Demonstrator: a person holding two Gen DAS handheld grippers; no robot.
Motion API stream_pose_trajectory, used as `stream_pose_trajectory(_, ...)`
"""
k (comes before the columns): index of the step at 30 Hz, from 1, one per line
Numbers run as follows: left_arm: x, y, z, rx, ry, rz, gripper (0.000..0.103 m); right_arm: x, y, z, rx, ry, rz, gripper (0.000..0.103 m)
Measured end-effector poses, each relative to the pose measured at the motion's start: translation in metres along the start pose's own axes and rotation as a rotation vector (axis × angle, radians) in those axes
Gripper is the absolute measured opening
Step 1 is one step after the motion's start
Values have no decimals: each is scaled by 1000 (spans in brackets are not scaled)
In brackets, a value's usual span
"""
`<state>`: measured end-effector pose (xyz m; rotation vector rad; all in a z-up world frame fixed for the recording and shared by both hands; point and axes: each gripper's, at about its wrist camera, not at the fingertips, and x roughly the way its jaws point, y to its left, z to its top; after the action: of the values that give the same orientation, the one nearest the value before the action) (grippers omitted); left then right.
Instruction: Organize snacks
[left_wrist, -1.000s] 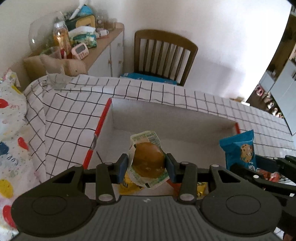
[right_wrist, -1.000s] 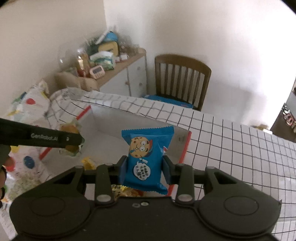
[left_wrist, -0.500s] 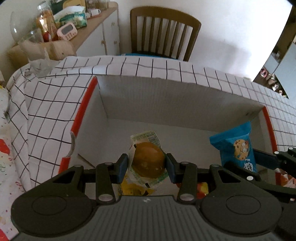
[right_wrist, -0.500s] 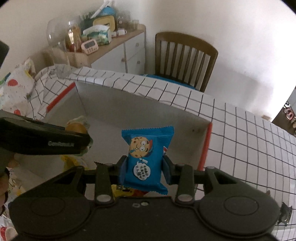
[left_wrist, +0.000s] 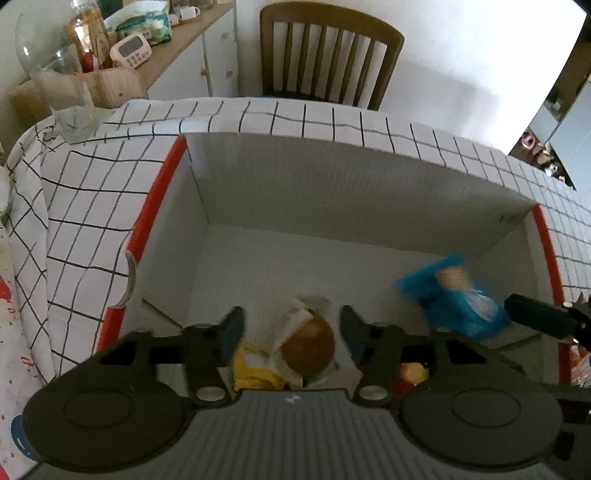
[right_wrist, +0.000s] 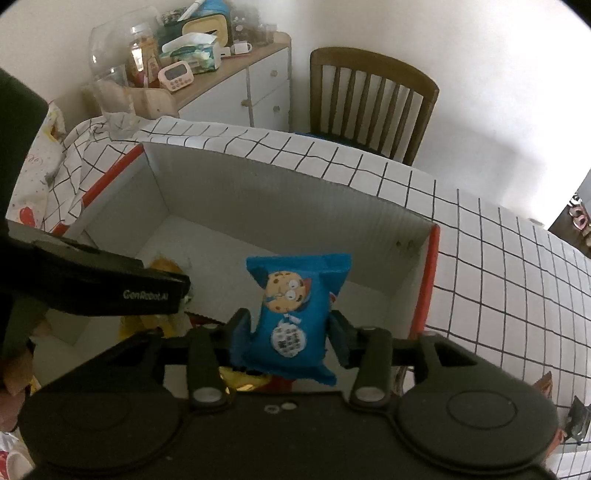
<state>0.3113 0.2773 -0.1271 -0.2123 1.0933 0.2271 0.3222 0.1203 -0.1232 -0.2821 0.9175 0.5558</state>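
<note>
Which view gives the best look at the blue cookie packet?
The right wrist view: the blue cookie packet sits sharp and central between the right gripper jaws, its cookie cartoon and label readable. The left wrist view shows the same packet only at the right side, motion-blurred, over the white box.

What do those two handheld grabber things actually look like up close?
Both are matte black plastic. The left gripper and the right gripper each have a ribbed body, two round discs at the sides, silver screws on the finger arms and dark blue fingertips. White "GenRobot.AI" lettering runs along the left one's side in the right wrist view. No cables or sleeves show.
</note>
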Motion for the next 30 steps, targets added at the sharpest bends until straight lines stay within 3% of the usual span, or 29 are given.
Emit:
stream_pose_trajectory(6, -20, -1, -2, 8, -55, -13, 65, -15, -1, -1, 9, -34, 8, 63)
stream_pose_trajectory(10, -38, -1, -6, 13, -91, -23, 75, -31, -4, -3, 17, -57, 16, 71)
stream_pose_trajectory(14, -56, -2, -11, 15, -117, -36, 75, -50, -5, -5, 26, -84, 27, 80)
stream_pose_trajectory(21, -92, -11, -23, 35, -174, -53, 76, -86, -9, -11, 55, -132, 43, 86)
stream_pose_trajectory(25, -112, -15, -29, 53, -208, -68, 78, -106, -12, -16, 74, -175, 39, 97)
stream_pose_trajectory(30, -135, -19, -40, 74, -248, -77, 79, -131, -19, -26, 106, -208, 58, 98)
